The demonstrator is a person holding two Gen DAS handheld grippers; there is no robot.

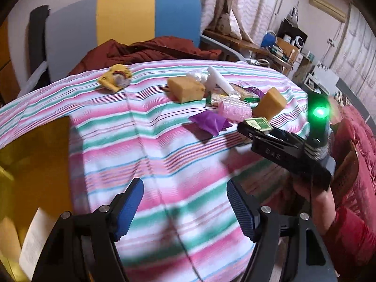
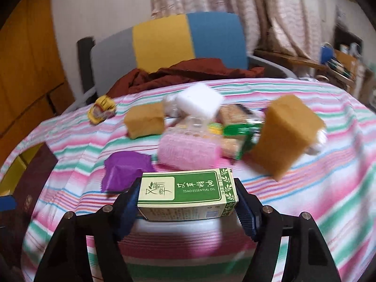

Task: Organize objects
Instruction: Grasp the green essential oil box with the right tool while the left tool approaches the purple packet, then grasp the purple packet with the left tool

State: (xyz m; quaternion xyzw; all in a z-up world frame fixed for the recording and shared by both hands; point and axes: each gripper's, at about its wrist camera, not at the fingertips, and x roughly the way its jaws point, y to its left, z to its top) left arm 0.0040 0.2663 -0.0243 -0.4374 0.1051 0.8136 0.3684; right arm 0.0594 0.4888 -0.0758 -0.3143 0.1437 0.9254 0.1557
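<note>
My right gripper [image 2: 186,199] is shut on a small green and cream essential oil box [image 2: 188,192], held above the striped tablecloth [image 2: 305,199]. From the left wrist view the right gripper [image 1: 252,127] with the box [image 1: 258,123] hovers at the right. My left gripper [image 1: 185,209] is open and empty above the cloth. A pile lies beyond: a purple packet [image 1: 210,121], a pink roller [image 1: 233,109], two tan sponges [image 1: 186,89] [image 1: 270,104], a white block [image 1: 219,80] and green snack packets [image 2: 237,131].
A yellow wrapper [image 1: 116,77] lies at the far left of the cloth. A grey, yellow and blue chair [image 1: 124,16] with a dark red garment [image 1: 150,51] stands behind the table. A dark box [image 2: 30,188] sits at the left edge.
</note>
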